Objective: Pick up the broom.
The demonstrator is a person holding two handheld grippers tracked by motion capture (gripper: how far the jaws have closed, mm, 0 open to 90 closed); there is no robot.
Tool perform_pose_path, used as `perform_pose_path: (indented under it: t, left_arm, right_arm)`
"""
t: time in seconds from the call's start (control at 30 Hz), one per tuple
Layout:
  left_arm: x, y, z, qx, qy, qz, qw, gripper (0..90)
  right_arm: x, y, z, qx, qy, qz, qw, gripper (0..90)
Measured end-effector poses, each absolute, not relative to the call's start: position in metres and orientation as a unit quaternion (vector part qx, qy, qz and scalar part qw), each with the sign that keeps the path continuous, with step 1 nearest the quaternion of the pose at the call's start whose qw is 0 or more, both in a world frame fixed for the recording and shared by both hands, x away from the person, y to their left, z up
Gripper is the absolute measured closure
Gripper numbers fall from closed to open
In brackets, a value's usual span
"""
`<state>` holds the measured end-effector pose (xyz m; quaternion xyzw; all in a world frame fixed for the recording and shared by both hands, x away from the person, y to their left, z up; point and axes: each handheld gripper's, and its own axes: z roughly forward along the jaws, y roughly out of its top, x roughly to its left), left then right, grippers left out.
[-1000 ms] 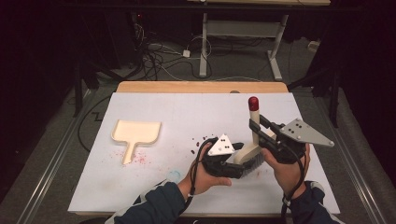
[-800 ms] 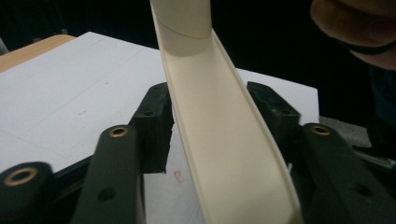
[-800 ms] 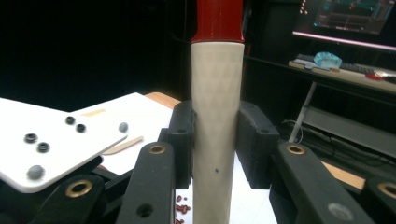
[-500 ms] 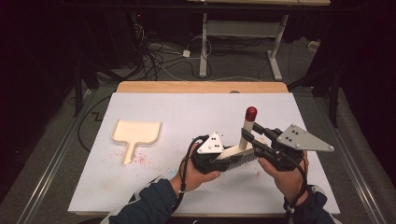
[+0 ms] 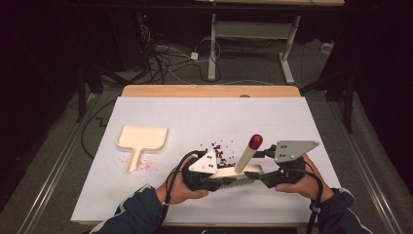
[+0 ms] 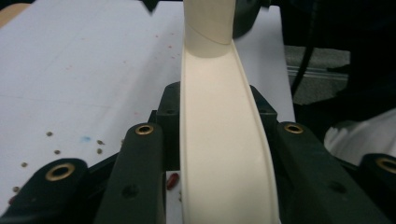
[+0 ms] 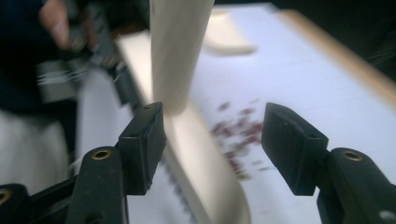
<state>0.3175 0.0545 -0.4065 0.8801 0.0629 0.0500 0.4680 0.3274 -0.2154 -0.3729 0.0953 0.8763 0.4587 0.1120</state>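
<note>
My left hand-held gripper [image 5: 221, 178] is black, with a grey three-cornered plate on top that has small dark screw dots. My right hand-held gripper [image 5: 267, 176] is black too, and its grey plate is bigger and sticks out to the side. A thin black cable loops from each one. Up close, the jaws are chunky black blocks with little brass rings set in them. My sleeves look dark blue, though the light is dim.
</note>
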Motion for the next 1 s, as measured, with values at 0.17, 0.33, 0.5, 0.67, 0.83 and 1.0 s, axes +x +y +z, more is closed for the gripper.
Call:
perform_pose_path:
  t: [0.17,0.33,0.5,0.67,0.83,1.0]
  left_arm:
    - [0.316,0.057,-0.407,0.882,0.048,0.038,0.468,65.5]
    - [0.317,0.056,-0.409,0.883,0.04,0.037,0.465,64.7]
    - [0.32,0.061,-0.409,0.878,0.055,0.056,0.472,54.5]
    - [0.322,0.076,-0.403,0.866,0.092,0.111,0.479,43.7]
    - [0.316,0.104,-0.405,0.86,0.126,0.188,0.457,28.8]
    - [0.314,0.137,-0.416,0.851,0.178,0.227,0.439,22.9]
  right_arm:
    - [0.328,-0.196,-0.394,0.061,0.906,0.413,0.069,45.3]
    - [0.331,-0.187,-0.405,0.046,0.905,0.421,0.034,60.3]
    - [0.328,-0.187,-0.406,0.054,0.909,0.411,0.041,65.2]
    - [0.331,-0.19,-0.402,0.071,0.905,0.414,0.062,67.5]
    - [0.335,-0.196,-0.398,0.097,0.9,0.415,0.087,67.6]
    - [0.341,-0.203,-0.393,0.128,0.891,0.421,0.112,67.5]
